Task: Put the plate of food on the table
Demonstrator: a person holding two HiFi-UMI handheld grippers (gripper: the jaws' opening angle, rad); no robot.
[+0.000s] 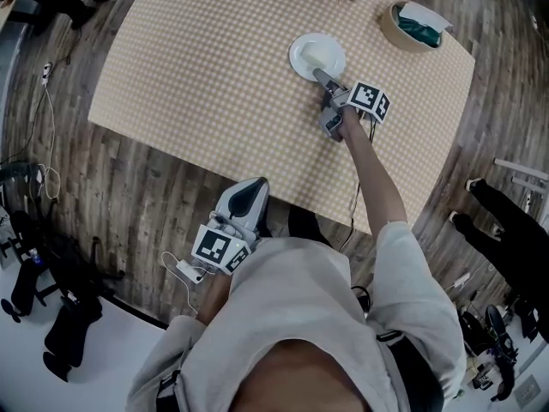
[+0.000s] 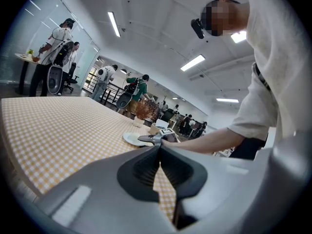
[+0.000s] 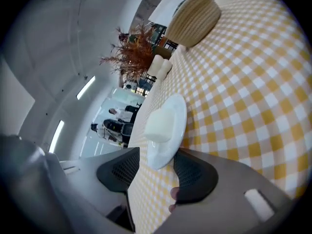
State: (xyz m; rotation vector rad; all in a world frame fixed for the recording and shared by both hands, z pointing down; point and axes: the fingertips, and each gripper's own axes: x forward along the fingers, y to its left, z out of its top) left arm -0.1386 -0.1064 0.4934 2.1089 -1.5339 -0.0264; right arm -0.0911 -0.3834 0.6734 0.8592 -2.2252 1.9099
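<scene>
Resting flat on the checked table (image 1: pixel 197 84), the white plate (image 3: pixel 170 126) lies directly ahead of the right gripper (image 3: pixel 155 172), with its near rim reaching into the gap between the two jaws. Those jaws stand wide apart, released. One pad is clear of the rim. The other sits right at the rim, and whether it touches cannot be told. A pale block of food (image 3: pixel 159 125) sits on the plate, a little beyond the jaw tips. Farther ahead of this gripper, well past the plate, stand a woven basket (image 3: pixel 194 17) and a reddish dried plant (image 3: pixel 132 52). The left gripper (image 2: pixel 160 152) is held back by the table's near edge, well apart from the plate, which shows small and far ahead of it. Its jaws are clenched together with nothing between them.
</scene>
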